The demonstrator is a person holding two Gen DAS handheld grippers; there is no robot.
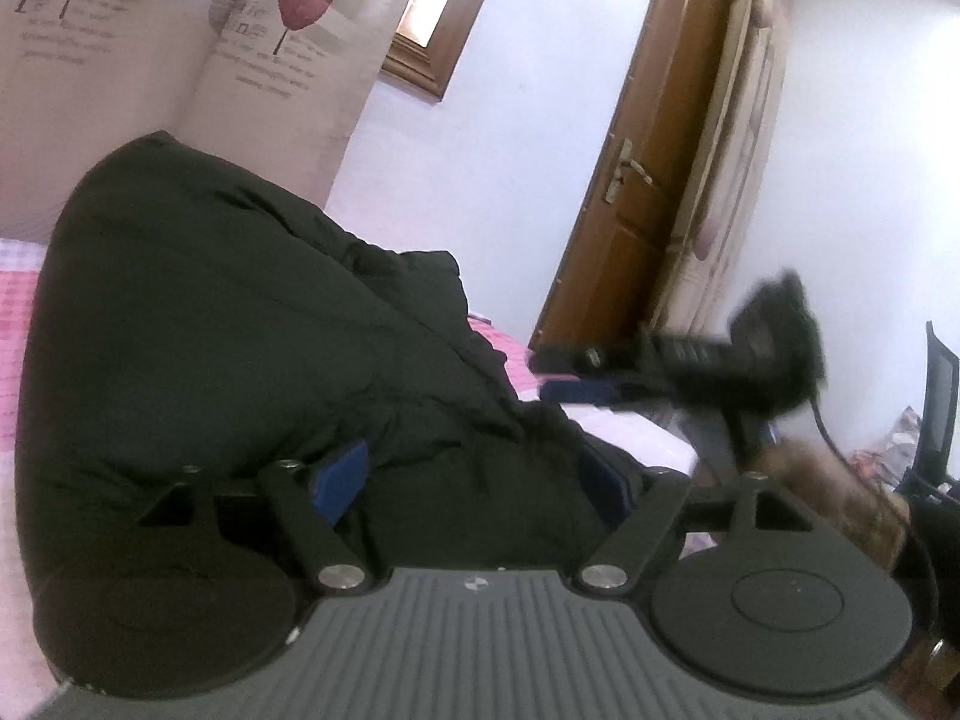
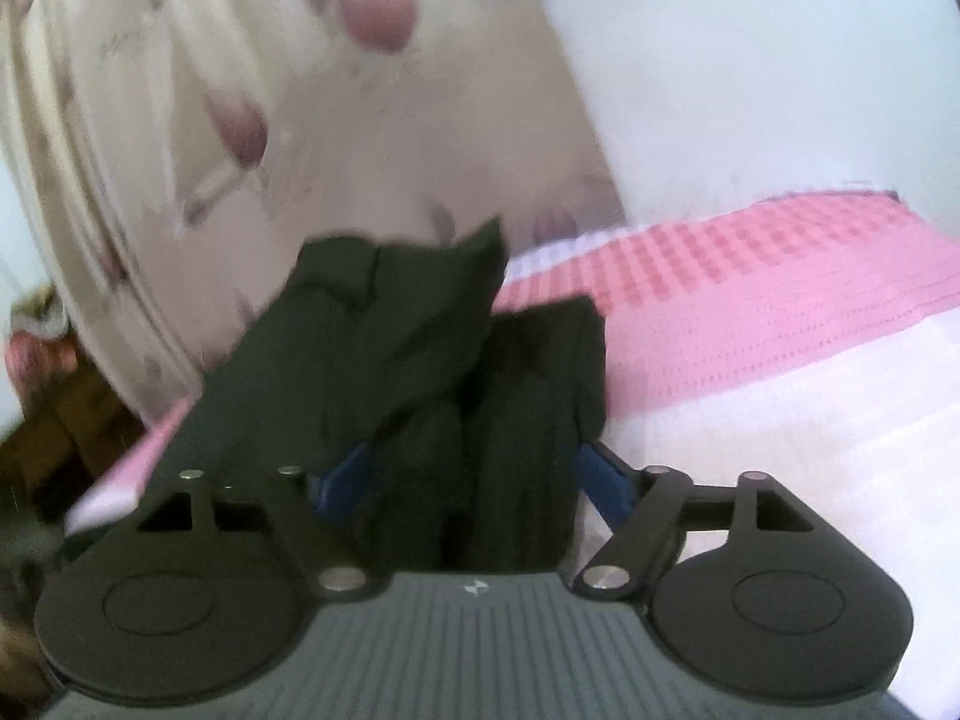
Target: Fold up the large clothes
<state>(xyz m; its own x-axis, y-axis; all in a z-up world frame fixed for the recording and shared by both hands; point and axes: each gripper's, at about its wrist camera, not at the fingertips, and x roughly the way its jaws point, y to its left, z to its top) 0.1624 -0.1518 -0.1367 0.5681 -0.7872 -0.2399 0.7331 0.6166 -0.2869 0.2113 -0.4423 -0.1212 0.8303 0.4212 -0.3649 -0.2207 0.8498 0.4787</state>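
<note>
Dark coat [image 1: 240, 330] fabric (bunched, on the pink bed [image 2: 750, 264]) lies between both tools' blue fingers. Left tool [image 1: 474, 480] and right tool [image 2: 474, 474] stand spread apart, neither visibly clamping it.

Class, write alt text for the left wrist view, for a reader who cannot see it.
A bulky dark coat lies heaped on a pink checked bedspread, filling the space between the left gripper and its wide-set jaws. The right gripper reaches in from the right, blurred. Behind stand a brown door and a leaf-print curtain.
</note>
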